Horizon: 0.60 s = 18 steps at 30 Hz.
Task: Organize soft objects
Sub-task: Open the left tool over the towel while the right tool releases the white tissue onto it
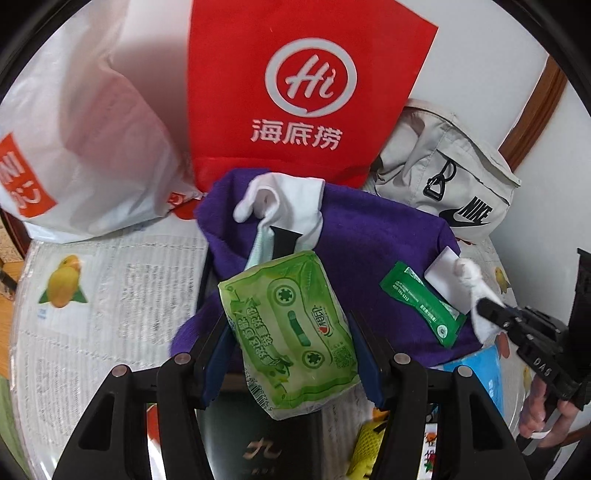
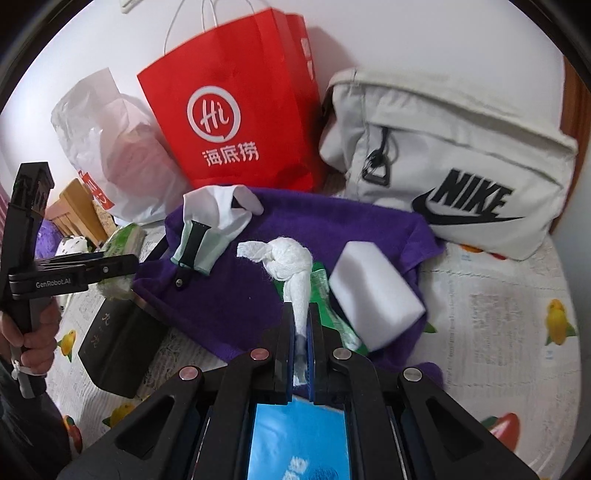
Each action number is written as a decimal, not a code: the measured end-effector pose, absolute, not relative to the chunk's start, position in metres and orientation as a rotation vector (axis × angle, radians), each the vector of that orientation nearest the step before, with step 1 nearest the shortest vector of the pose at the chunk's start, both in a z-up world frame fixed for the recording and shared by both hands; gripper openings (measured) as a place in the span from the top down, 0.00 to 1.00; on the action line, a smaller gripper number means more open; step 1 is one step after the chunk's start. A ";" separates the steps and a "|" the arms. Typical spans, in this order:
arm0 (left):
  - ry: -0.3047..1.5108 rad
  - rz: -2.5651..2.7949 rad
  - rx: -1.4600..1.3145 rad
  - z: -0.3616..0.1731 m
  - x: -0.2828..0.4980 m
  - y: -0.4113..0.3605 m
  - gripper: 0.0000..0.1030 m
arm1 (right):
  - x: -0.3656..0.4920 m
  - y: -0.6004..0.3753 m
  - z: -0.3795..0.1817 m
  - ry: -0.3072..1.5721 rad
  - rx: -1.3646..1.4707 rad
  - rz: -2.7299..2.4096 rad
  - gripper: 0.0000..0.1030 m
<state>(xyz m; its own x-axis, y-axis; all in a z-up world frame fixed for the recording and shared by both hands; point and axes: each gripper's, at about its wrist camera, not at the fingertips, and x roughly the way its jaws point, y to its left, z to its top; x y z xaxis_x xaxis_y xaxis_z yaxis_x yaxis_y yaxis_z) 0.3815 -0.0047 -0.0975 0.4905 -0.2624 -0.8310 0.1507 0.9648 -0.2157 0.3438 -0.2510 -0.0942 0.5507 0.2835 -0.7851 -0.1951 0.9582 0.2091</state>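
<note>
Left claw [image 1: 291, 332] clamped on crinkled green tissue pack [image 1: 291, 325], right claw [image 2: 303, 332] pinched on knotted white gauze cloth [image 2: 291, 266], purple towel [image 2: 229, 295] spread beneath, rumpled.

Far back, a red paper bag [image 2: 236, 110] stands upright against the white wall [image 2: 424, 33]. To its left slumps a white plastic bag [image 2: 110, 147]; to its right leans a cream Nike bag [image 2: 461, 155]. Down at near left, a black box [image 2: 118, 347] rests on the surface [image 2: 498, 325], which is covered in fruit-printed paper.
</note>
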 end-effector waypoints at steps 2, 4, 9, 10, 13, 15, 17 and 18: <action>1.042 -0.263 -0.120 -0.102 0.388 -0.010 0.44 | 0.348 -0.248 -0.099 0.960 0.101 0.289 0.94; 1.057 -0.268 -0.113 -0.108 0.395 -0.016 0.44 | 0.353 -0.245 -0.105 0.978 0.102 0.306 0.93; 1.082 -0.289 -0.132 -0.117 0.412 -0.024 0.44 | 0.361 -0.237 -0.113 1.006 0.085 0.334 0.93; 1.087 -0.292 -0.128 -0.119 0.416 -0.027 0.44 | 0.364 -0.236 -0.115 1.016 0.085 0.333 0.93; 1.103 -0.298 -0.114 -0.125 0.424 -0.033 0.44 | 0.371 -0.236 -0.118 1.032 0.091 0.332 0.93; 1.115 -0.298 -0.108 -0.129 0.428 -0.037 0.44 | 0.373 -0.235 -0.121 1.047 0.084 0.332 0.92; 1.131 -0.302 -0.103 -0.134 0.431 -0.041 0.44 | 0.376 -0.234 -0.123 1.055 0.078 0.331 0.92; 1.137 -0.302 -0.100 -0.135 0.432 -0.042 0.43 | 0.376 -0.234 -0.123 1.056 0.074 0.328 0.92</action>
